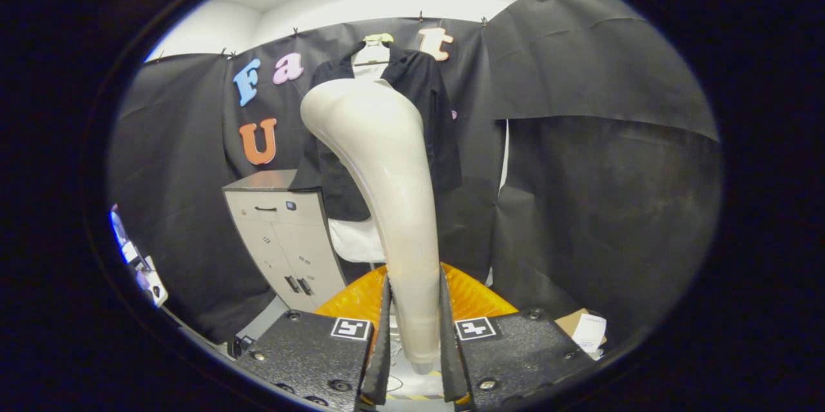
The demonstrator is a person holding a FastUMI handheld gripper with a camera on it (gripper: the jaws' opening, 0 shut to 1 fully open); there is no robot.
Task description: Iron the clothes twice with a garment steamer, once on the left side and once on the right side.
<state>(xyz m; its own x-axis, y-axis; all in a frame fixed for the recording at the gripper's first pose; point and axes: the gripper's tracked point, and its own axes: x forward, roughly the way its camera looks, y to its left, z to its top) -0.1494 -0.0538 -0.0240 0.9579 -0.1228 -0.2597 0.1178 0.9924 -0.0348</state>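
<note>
- Gripper view: gripper has its jaws narrowed onto the handle of the steamer, 1 finger pressing each side of the lower handle; it is held.
- Steamer rises up and away from the jaws, curving left at the top; its head sits in front of the shirt, at chest height. Contact with the cloth: cannot tell, the head hides that spot.
- Shirt is dark, on a hanger against the booth wall, above a grey cabinet. An orange base lies just beyond the fingers.
- Judged stage: steamer in hand and raised at the shirt; which pass, left or right, cannot be read.
- Risk 1: the grip is low on a long, smooth, tapering handle, so the head could swing or twist in the jaws once it drags on cloth.
- Risk 2: the head blocks the cloth from this camera, so a stroke could drift to the centre and leave 1 side unsteamed.
- Risk 3: hard pushing could swing the shirt or knock it off the hanger.
</note>
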